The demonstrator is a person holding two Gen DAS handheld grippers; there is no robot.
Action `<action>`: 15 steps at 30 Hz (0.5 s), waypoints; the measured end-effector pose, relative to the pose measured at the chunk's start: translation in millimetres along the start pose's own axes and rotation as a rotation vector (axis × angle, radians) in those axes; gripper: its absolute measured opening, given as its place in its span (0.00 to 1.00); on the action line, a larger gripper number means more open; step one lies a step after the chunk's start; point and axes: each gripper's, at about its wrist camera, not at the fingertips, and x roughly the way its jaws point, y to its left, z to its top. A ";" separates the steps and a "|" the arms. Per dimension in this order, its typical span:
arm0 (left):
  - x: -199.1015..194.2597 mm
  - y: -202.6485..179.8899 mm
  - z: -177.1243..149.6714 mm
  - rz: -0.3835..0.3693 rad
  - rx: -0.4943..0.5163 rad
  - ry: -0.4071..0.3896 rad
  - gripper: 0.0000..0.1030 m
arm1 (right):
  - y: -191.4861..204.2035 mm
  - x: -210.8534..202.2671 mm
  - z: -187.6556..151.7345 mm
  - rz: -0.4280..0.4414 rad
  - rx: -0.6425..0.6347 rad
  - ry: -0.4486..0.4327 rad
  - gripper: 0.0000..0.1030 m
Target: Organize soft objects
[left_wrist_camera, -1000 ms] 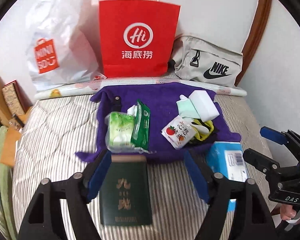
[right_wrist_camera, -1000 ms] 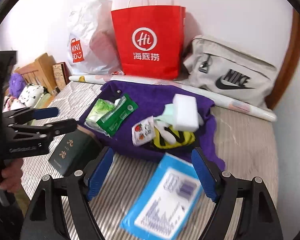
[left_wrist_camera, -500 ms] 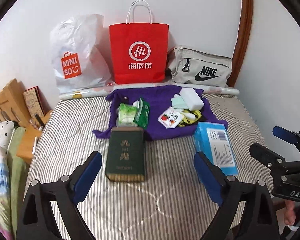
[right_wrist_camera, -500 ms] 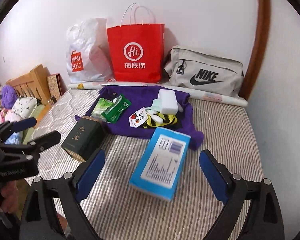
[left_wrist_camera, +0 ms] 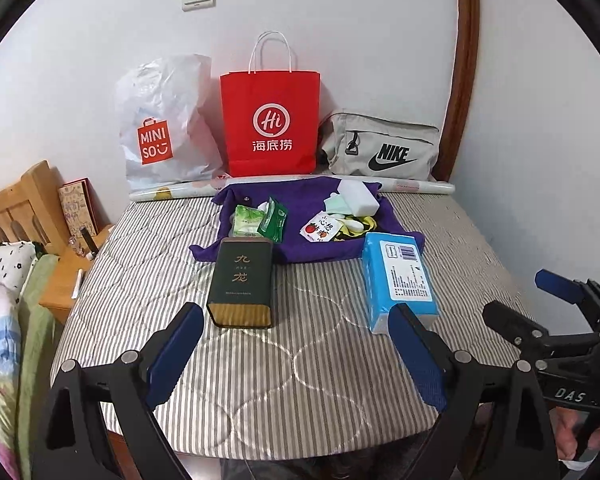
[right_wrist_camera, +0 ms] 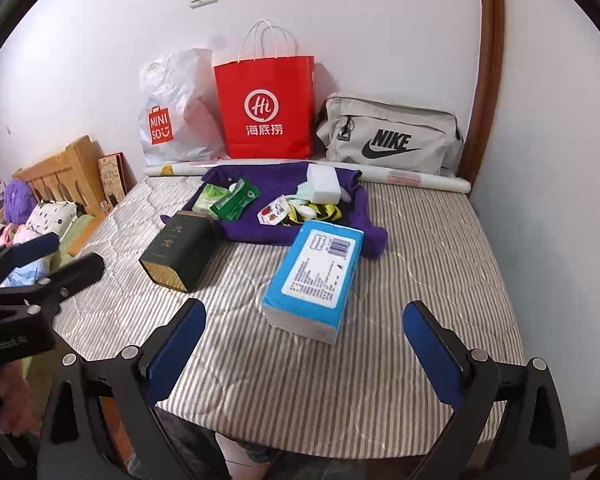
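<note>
While both spread | left claw (left_wrist_camera: 296,354), right claw (right_wrist_camera: 304,346) empty | tissue pack (right_wrist_camera: 314,274) just ahead

Three bags (left_wrist_camera: 269,120) against the wall. One purple cloth (left_wrist_camera: 304,196), one green tin (left_wrist_camera: 242,282), one blue pack (left_wrist_camera: 398,276). Two green packets (left_wrist_camera: 260,220).

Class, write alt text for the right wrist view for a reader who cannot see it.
An open right claw hovers empty over a striped mattress, facing a blue rectangular tissue pack and a dark green tin box. Behind them, a purple cloth holds small packets, with bags against the white wall.
</note>
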 end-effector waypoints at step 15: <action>-6.9 -6.9 -9.7 0.022 0.004 0.005 0.91 | -3.2 -15.9 -12.4 -0.004 0.004 -0.017 0.95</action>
